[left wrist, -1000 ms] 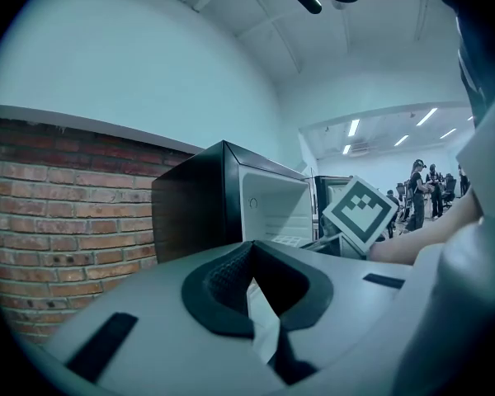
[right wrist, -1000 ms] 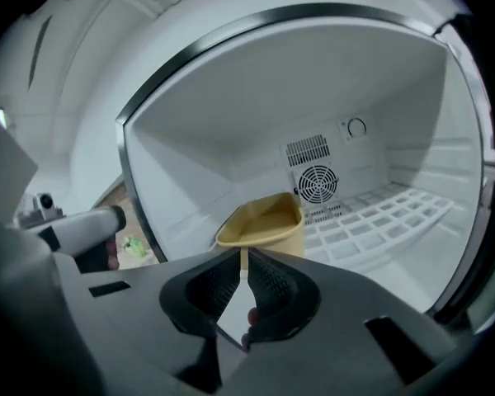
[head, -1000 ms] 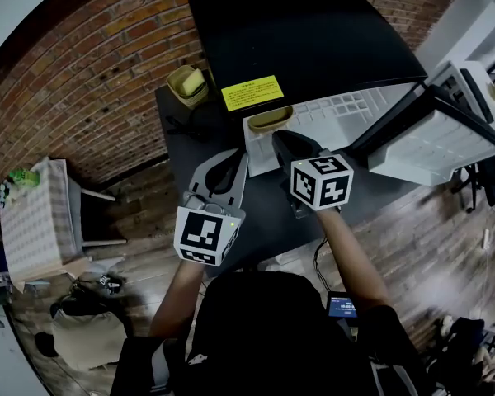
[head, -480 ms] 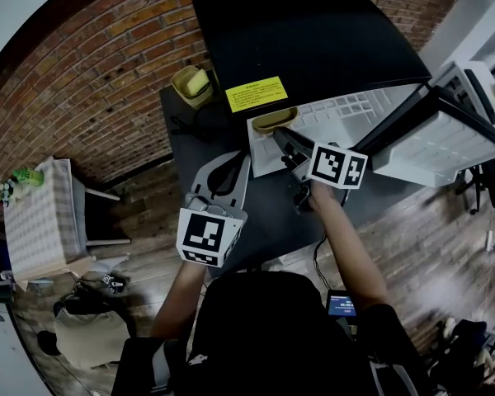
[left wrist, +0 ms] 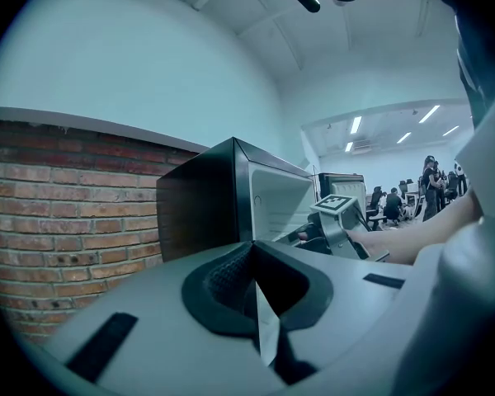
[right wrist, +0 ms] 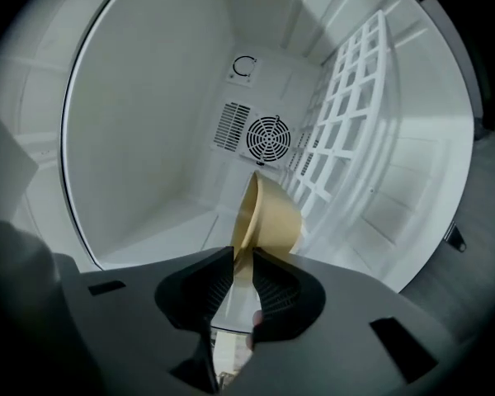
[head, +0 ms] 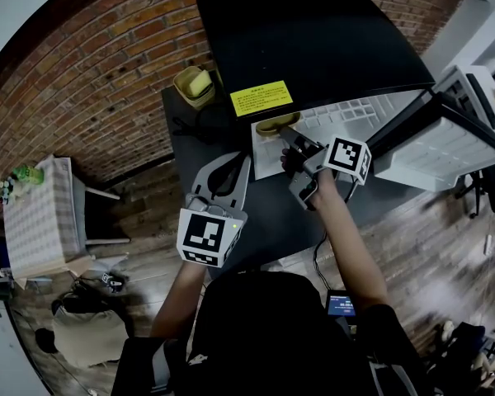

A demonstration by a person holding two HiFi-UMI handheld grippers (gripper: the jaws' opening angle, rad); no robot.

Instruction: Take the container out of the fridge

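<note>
My right tool (head: 290, 143) is in the open mouth of the fridge (head: 313, 40). Its jaws are pinched on the thin rim of the tan container (right wrist: 272, 213), one jaw inside the wall and one outside. The container sits low at the front of the white interior, just beside the wire shelf (right wrist: 355, 122), and it hasn't left the fridge yet.

From here I'd judge the grip to be the weak point. It's a shallow bite on a slick, curved edge, so I'd want the rim seated deeper between the pads before taking any weight. Then I'd lift only enough to clear the floor and draw straight back along the tool's own line. I'd keep off the shelf and the door frame, and I wouldn't twist, because a rim pinch lets a bowl swing and slip.

My left tool (head: 233, 162) hangs over the dark worktop (head: 264, 213) with its jaws together and nothing in them. It's free to steady the container underneath once it's out.
</note>
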